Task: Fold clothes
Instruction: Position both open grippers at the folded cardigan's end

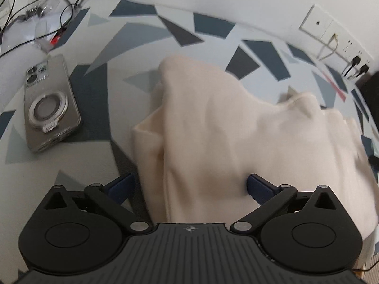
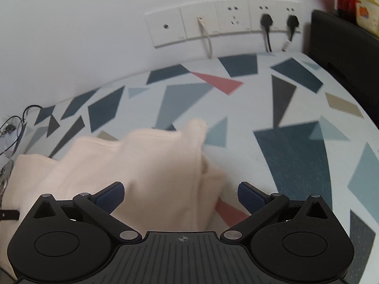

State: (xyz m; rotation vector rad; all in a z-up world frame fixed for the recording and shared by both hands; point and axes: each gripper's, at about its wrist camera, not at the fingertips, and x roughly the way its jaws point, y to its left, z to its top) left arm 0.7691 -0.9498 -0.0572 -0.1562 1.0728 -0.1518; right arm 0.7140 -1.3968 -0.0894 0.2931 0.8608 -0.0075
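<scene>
I work over a tabletop [image 2: 296, 146] printed with blue, grey and red triangles, against a white wall with a socket strip [image 2: 222, 23]; a clear-cased phone [image 1: 48, 104] lies left; the cream garment [image 1: 213, 130], soft and rumpled, lies bunched between my left gripper [image 1: 189, 184] and right gripper [image 2: 181, 196], both spread wide.

Looking like lived-in home room. Tabletop [image 2: 296, 156] wearing geometric-patterned cover, butting against white wall [image 2: 83, 35]. Row of wall sockets [image 2: 222, 22] carrying plugged-in cables. Phone [image 1: 48, 104] lying face down beside tangled cables [image 1: 42, 16]. Cream garment [image 1: 225, 137] lying rumpled on cover.
</scene>
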